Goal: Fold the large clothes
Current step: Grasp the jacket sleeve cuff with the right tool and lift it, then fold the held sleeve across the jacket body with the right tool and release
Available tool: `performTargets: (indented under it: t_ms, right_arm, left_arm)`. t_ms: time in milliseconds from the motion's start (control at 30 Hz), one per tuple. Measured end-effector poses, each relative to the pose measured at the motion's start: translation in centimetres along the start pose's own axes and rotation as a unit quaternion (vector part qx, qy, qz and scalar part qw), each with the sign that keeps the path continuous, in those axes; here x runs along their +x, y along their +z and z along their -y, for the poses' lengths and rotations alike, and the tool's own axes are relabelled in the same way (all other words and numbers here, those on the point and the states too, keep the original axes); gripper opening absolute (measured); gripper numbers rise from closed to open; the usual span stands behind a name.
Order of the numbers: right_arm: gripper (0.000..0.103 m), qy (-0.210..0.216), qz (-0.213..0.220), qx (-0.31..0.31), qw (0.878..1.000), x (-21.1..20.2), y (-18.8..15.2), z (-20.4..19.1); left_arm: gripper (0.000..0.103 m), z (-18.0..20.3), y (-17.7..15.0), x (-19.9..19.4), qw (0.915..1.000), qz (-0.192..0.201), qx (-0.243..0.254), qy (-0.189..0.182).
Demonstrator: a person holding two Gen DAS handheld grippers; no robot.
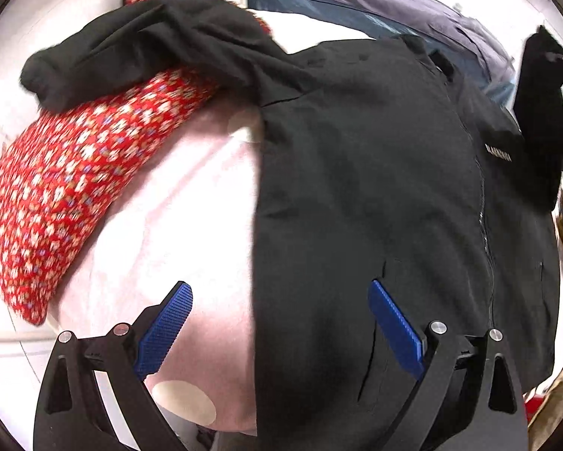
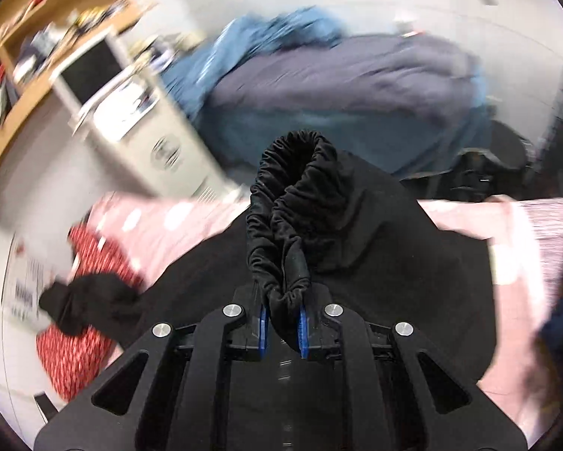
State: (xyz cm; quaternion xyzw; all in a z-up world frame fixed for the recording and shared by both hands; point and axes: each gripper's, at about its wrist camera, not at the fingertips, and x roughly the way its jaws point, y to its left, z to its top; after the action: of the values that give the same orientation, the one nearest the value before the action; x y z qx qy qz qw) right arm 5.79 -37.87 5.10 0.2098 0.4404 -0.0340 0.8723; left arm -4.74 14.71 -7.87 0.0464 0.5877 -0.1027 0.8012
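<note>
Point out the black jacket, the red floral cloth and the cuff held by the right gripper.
black jacket (image 1: 375,188): left wrist view, front panel.
red floral cloth (image 1: 67,188): left wrist view, middle.
cuff (image 2: 285,233): right wrist view, gathered elastic above the right gripper (image 2: 283,325).

This looks like a lived-in bedroom in a home. A bed with a pink polka-dot sheet (image 1: 176,233) is the landmark: a red floral pillow (image 1: 63,195) lies on it, and beyond its far edge sits a heap of blue and navy bedding or clothes (image 2: 337,86). Off the bed's far left corner stands a white cabinet (image 2: 161,143), and beyond that a cluttered wooden shelf unit (image 2: 37,37) against a pale wall. Motion blur hides the shelf's contents.
</note>
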Motion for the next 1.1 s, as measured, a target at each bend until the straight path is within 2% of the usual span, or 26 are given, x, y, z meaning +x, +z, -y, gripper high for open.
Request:
performTargets:
  t_ms: [67, 167, 300, 400, 500, 567, 600, 667, 767, 833, 933, 1033, 1100]
  right_arm:
    - [0.012, 0.019, -0.031, -0.018, 0.999, 3.0, -1.3, -2.8]
    - [0.012, 0.020, -0.065, -0.045, 0.997, 6.8, -3.2, -6.3]
    - [0.013, 0.018, -0.113, -0.049, 0.992, 11.2, -5.9, -8.8]
    - [0.016, 0.019, -0.135, -0.046, 0.990, 13.0, -7.4, -9.4]
    - [0.030, 0.027, -0.161, -0.046, 0.986, 14.5, -8.7, -9.8]
    - [0.061, 0.046, -0.181, -0.039, 0.982, 15.3, -9.7, -9.8]
    - [0.065, 0.066, -0.193, -0.027, 0.979, 15.4, -10.3, -9.5]
    - [0.066, 0.103, -0.213, 0.003, 0.972, 15.3, -11.1, -8.7]
    - [0.066, 0.122, -0.189, 0.060, 0.972, 13.3, -10.9, -5.7]
    - [0.067, 0.103, -0.170, 0.089, 0.976, 12.2, -10.8, -3.0]
    - [0.067, 0.023, -0.156, 0.110, 0.981, 11.0, -10.5, 2.0]
    - [0.067, -0.076, -0.150, 0.086, 0.982, 10.0, -10.6, 5.9]
    - [0.067, -0.122, -0.154, 0.052, 0.979, 9.9, -11.0, 7.2]
  left_arm:
    - [0.093, -0.3, -0.1, 0.1, 1.0000, -0.003, -0.005, 0.004]
    - [0.093, -0.6, -0.4, 0.2, 0.9999, -0.009, -0.004, 0.008]
    - [0.093, -0.6, -0.6, 0.4, 0.9999, -0.013, -0.001, 0.010]
    - [0.093, -0.2, -0.4, 0.8, 0.9998, -0.017, 0.003, 0.009]
    - [0.093, 0.5, 0.0, 1.3, 0.9997, -0.021, 0.013, 0.006]
    - [0.093, 1.0, 0.3, 1.6, 0.9994, -0.024, 0.023, 0.005]
    - [0.093, 1.3, 0.5, 1.8, 0.9992, -0.026, 0.030, 0.004]
    - [0.093, 2.0, 0.9, 2.0, 0.9986, -0.030, 0.043, 0.001]
    - [0.093, 3.2, 1.9, 2.2, 0.9978, -0.026, 0.061, -0.004]
    - [0.093, 4.2, 3.2, 2.4, 0.9970, -0.021, 0.073, -0.011]
    - [0.093, 6.0, 5.8, 2.7, 0.9960, -0.014, 0.084, -0.026]
    - [0.093, 8.5, 8.7, 3.0, 0.9946, -0.006, 0.091, -0.051]
    - [0.093, 10.9, 11.0, 3.4, 0.9928, 0.004, 0.099, -0.066]
